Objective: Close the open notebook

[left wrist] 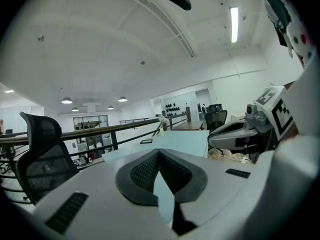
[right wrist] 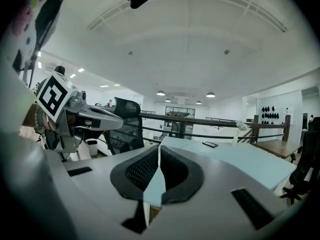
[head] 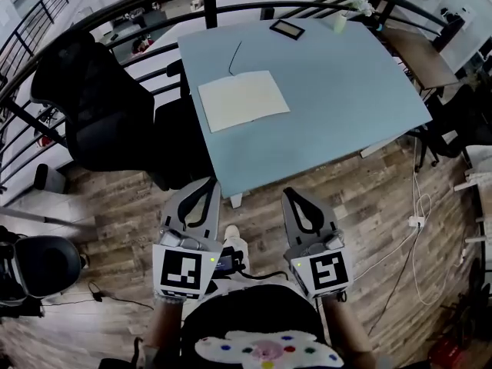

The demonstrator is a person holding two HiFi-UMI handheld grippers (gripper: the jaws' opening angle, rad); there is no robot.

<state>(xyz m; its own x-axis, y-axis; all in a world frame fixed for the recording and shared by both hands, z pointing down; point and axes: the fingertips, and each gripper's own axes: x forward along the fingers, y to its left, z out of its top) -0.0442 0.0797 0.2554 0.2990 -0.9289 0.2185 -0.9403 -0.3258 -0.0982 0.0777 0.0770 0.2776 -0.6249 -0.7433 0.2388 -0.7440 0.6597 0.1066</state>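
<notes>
Cream flat notebook (head: 244, 99) on blue table (head: 330, 106); left tool (head: 209, 184), right tool (head: 290, 194) pressed together

Left gripper (head: 206, 183) and right gripper (head: 293, 194) side by side, fingers (left wrist: 145, 171) together, empty.

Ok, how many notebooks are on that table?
1. The open notebook lies on the near-left part of the blue table, with a pen just beyond it. The dark flat item at the far edge does not look like a notebook.
</notes>
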